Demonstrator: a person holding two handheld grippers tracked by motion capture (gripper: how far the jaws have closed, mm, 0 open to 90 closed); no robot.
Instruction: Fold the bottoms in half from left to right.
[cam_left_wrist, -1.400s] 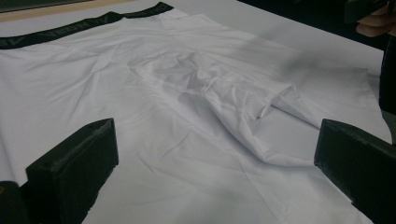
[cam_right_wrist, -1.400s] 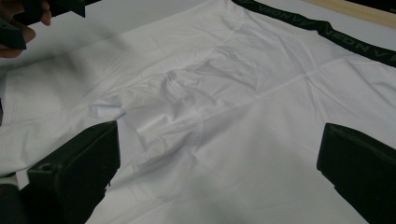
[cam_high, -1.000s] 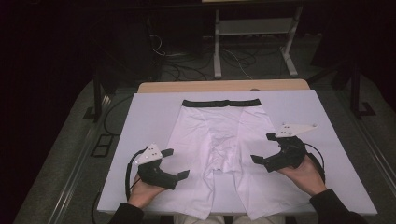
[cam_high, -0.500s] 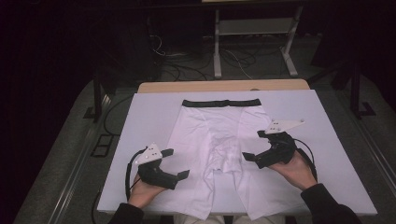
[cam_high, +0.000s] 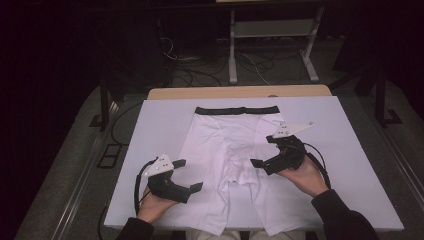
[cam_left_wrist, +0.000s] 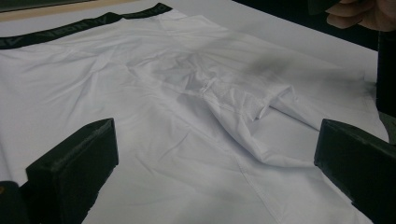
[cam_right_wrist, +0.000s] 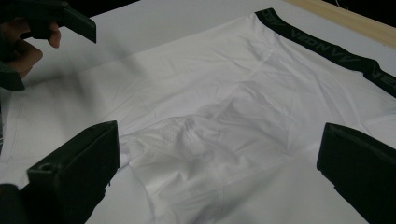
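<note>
White boxer briefs (cam_high: 225, 135) with a black waistband (cam_high: 236, 110) lie flat on the white board (cam_high: 350, 165), waistband at the far side. My left gripper (cam_high: 188, 174) hovers open over the left leg's outer edge, near the front. Over the right leg, beside the crotch, my right gripper (cam_high: 262, 151) is open too. In the left gripper view the wide-apart jaws frame the wrinkled crotch of the briefs (cam_left_wrist: 140, 93), with nothing inside the left gripper (cam_left_wrist: 217, 140). The right gripper (cam_right_wrist: 219, 144) likewise holds nothing above the briefs (cam_right_wrist: 224, 74).
The board rests on a wooden table whose far edge (cam_high: 240, 92) shows behind the waistband. Bare board lies on both sides of the garment. Beyond the table stand a metal frame (cam_high: 270, 30) and floor cables (cam_high: 200, 60). The leg hems reach the front edge.
My right gripper has moved left and slightly forward, from the garment's right edge to over the right leg near the crotch. The left gripper and the briefs have stayed put.
</note>
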